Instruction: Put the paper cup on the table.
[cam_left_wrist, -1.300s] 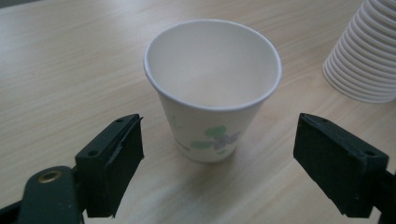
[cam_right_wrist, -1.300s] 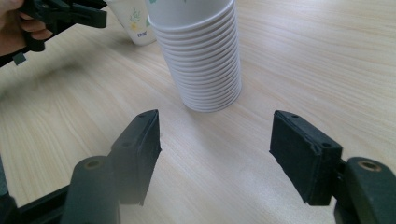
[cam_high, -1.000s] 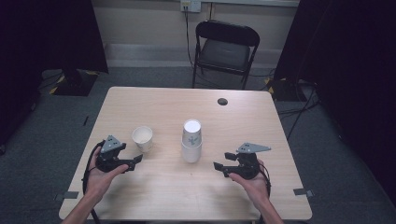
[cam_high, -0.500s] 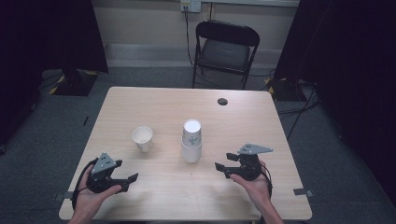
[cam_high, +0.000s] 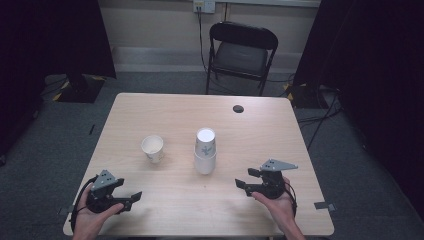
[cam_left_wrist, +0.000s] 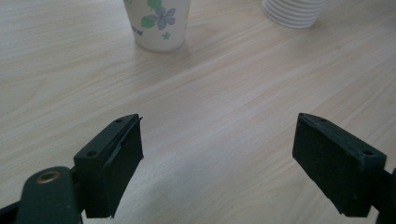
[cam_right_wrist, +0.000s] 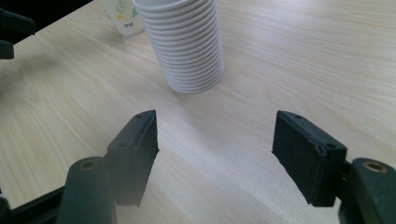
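A: Containers?
B: Single paper cup (cam_high: 152, 148) upright mid-worktop (cam_high: 170, 115), interior not discernible. Stack of cups (cam_high: 205, 151) just beside it, inverted.
A: Grippers?
B: Left gripper (cam_high: 129, 199) and right gripper (cam_high: 244, 179) near the front edge, fingers spread, the left's just opening, gripping nothing.

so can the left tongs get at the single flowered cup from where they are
Probably yes. The left tongs stand open with nothing between them, and only bare table lies between them and the flowered cup. The cup stack stands off to the side, out of the path.
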